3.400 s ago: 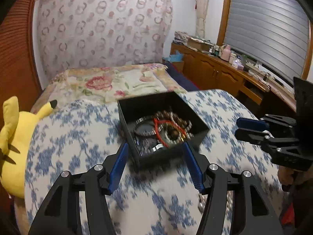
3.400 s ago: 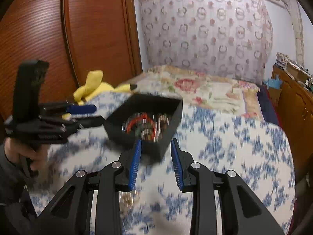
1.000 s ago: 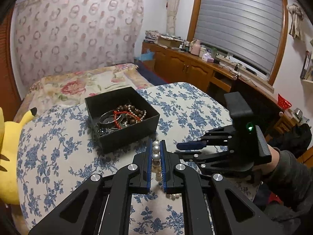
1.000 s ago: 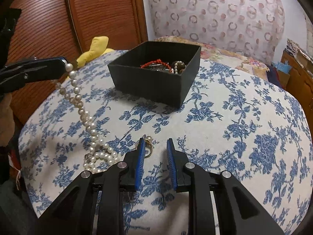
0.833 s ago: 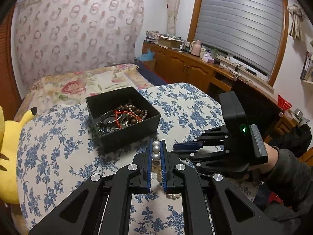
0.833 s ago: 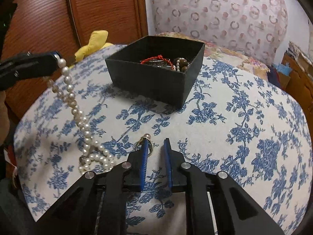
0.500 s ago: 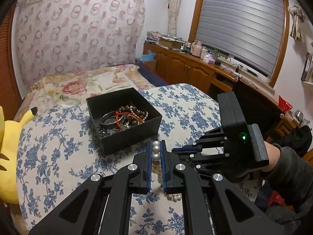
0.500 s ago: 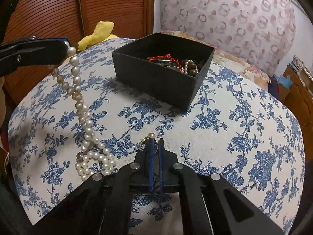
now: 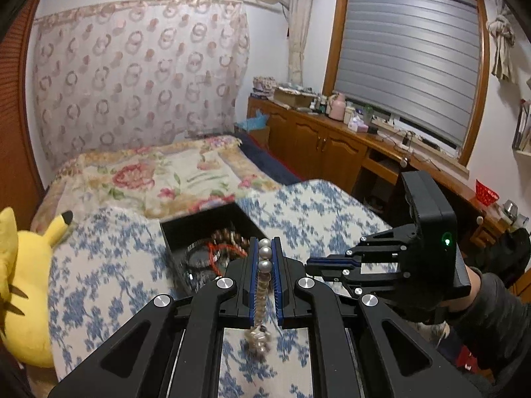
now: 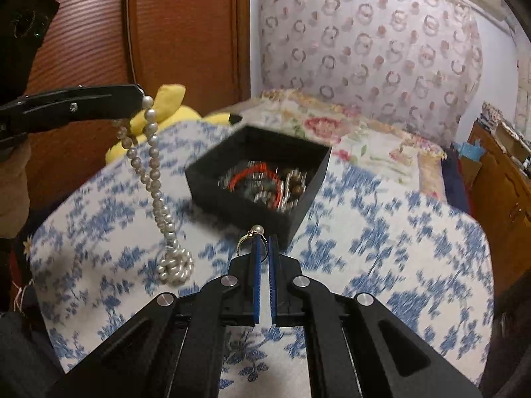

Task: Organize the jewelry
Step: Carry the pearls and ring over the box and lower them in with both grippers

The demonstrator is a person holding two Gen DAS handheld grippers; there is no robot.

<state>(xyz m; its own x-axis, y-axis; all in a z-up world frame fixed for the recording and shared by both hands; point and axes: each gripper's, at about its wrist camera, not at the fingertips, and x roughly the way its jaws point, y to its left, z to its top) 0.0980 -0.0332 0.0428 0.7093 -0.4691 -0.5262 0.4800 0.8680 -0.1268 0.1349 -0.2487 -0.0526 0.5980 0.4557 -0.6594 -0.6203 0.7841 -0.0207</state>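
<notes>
Floral tablecloth (image 10: 381, 232): left gripper (image 9: 265, 248) clamps pearl necklace (image 10: 156, 179); right gripper (image 10: 264, 242) clamps ring (image 10: 249, 237).

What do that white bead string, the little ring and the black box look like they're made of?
Bead string: pearl or imitation, glossy cream sheen. Ring: thin gold-coloured metal, one pearl-like bead on top. Box: matte black, likely card or plastic; blur hides texture.
</notes>
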